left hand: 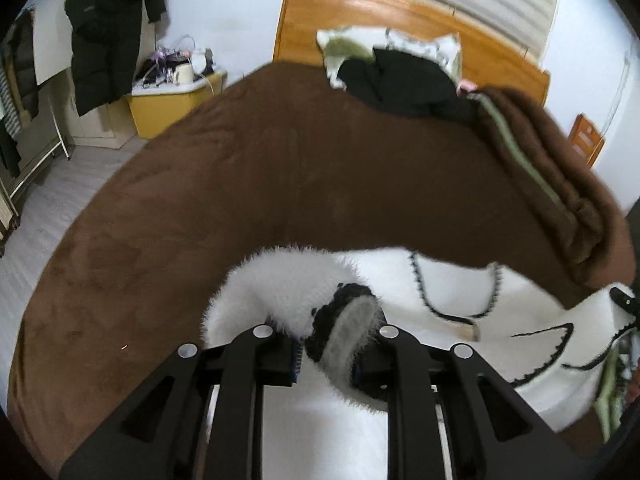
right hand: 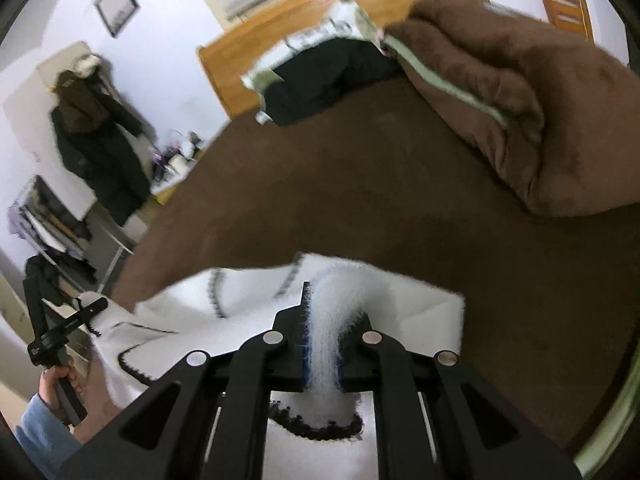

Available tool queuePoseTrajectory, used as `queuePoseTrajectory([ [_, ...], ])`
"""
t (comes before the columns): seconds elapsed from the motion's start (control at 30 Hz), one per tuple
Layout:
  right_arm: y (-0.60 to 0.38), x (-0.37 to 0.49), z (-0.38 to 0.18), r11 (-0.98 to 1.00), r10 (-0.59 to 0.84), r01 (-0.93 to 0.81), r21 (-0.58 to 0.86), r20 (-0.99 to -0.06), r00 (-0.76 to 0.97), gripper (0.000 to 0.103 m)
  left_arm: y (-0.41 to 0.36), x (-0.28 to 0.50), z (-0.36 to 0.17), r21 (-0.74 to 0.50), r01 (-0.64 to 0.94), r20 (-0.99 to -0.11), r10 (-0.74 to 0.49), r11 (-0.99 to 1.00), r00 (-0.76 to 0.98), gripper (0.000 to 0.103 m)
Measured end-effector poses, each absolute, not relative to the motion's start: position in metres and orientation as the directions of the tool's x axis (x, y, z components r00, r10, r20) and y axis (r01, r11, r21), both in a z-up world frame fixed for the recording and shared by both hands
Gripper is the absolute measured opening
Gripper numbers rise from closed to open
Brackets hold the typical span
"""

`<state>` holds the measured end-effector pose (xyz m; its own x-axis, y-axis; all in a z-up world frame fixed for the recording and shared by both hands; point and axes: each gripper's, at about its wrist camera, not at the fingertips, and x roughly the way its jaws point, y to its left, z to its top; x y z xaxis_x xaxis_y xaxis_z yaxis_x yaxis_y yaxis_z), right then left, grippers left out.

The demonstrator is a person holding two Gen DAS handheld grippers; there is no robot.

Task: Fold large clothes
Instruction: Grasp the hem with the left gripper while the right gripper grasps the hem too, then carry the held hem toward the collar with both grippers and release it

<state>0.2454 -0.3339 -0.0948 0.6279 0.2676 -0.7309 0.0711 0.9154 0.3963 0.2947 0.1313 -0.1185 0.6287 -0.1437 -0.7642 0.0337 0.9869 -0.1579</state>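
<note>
A fluffy white garment [left hand: 448, 344] with black crochet trim lies on a brown bedspread [left hand: 280, 184]. My left gripper [left hand: 328, 356] is shut on a bunched, black-edged part of that garment [left hand: 344, 320], pinched between its pads. In the right wrist view the same white garment [right hand: 240, 312] spreads to the left, and my right gripper [right hand: 326, 344] is shut on a fluffy white fold [right hand: 332, 320] that runs up between its fingers. The left gripper [right hand: 60, 340] also shows at the far left there, held by a hand in a light blue sleeve.
A folded brown blanket [left hand: 552, 168] with a pale green edge lies at the right of the bed. Pillows and a black garment [left hand: 400, 76] sit by the wooden headboard [left hand: 360, 12]. A yellow bedside cabinet [left hand: 168, 108] and a hanging dark coat [left hand: 108, 32] stand left, over pale floor.
</note>
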Motion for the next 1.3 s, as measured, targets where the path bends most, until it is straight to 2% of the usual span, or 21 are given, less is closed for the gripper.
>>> queuePoseTrajectory([
  [0.17,-0.344,0.274,-0.163,0.912,0.243,0.149,0.382,-0.796,0.554,0.009,0.134,0.331,-0.178,-0.152,-0.003,-0.815,-0.124,0.988,0.566,0.023],
  [0.3,-0.354,0.279,-0.200,0.881,0.280,0.191,0.432,-0.804,0.524,0.009,0.129,0.331,-0.208,-0.132,0.005,-0.821,-0.112,0.991,0.560,0.027],
  [0.53,-0.358,0.271,-0.202,0.871,0.290,0.188,0.454,-0.783,0.550,0.009,0.134,0.328,-0.211,-0.172,0.012,-0.796,-0.146,0.985,0.588,0.028],
  [0.67,-0.354,0.271,-0.193,0.878,0.280,0.185,0.442,-0.787,0.551,0.014,0.136,0.331,-0.210,-0.194,0.024,-0.800,-0.172,0.981,0.575,0.032],
  [0.73,-0.351,0.269,-0.185,0.885,0.269,0.182,0.428,-0.790,0.551,0.026,0.133,0.333,-0.208,-0.194,0.027,-0.810,-0.176,0.981,0.559,0.037],
  [0.77,-0.349,0.267,-0.179,0.883,0.278,0.176,0.436,-0.785,0.553,0.049,0.132,0.333,-0.204,-0.204,0.030,-0.817,-0.187,0.979,0.545,0.045],
  [0.8,-0.347,0.264,-0.175,0.877,0.284,0.179,0.446,-0.781,0.556,0.086,0.132,0.333,-0.199,-0.210,0.031,-0.817,-0.193,0.977,0.544,0.058],
  [0.83,-0.344,0.260,-0.168,0.880,0.271,0.185,0.437,-0.783,0.560,0.094,0.130,0.330,-0.187,-0.205,0.035,-0.804,-0.189,0.978,0.563,0.066],
  [0.87,-0.339,0.253,-0.157,0.897,0.250,0.162,0.411,-0.775,0.580,0.095,0.130,0.327,-0.180,-0.195,0.037,-0.792,-0.179,0.980,0.584,0.082],
  [0.9,-0.335,0.249,-0.151,0.908,0.241,0.146,0.393,-0.775,0.585,0.095,0.129,0.321,-0.163,-0.173,0.045,-0.760,-0.163,0.984,0.629,0.091],
  [0.97,-0.326,0.237,-0.136,0.924,0.228,0.121,0.362,-0.778,0.585,0.095,0.125,0.310,-0.136,-0.160,0.072,-0.718,-0.166,0.984,0.676,0.094],
  [1.1,-0.298,0.223,-0.128,0.965,0.181,0.058,0.255,-0.811,0.557,0.097,0.107,0.291,-0.119,-0.144,0.133,-0.725,-0.196,0.981,0.660,0.096],
  [1.23,-0.269,0.225,-0.145,0.982,0.164,0.002,0.190,-0.853,0.496,0.097,0.078,0.275,-0.140,-0.040,0.188,-0.777,-0.149,0.981,0.612,0.096],
  [1.3,-0.258,0.230,-0.162,0.982,0.164,0.012,0.189,-0.880,0.447,0.097,0.072,0.272,-0.157,-0.029,0.188,-0.803,-0.135,0.982,0.581,0.096],
])
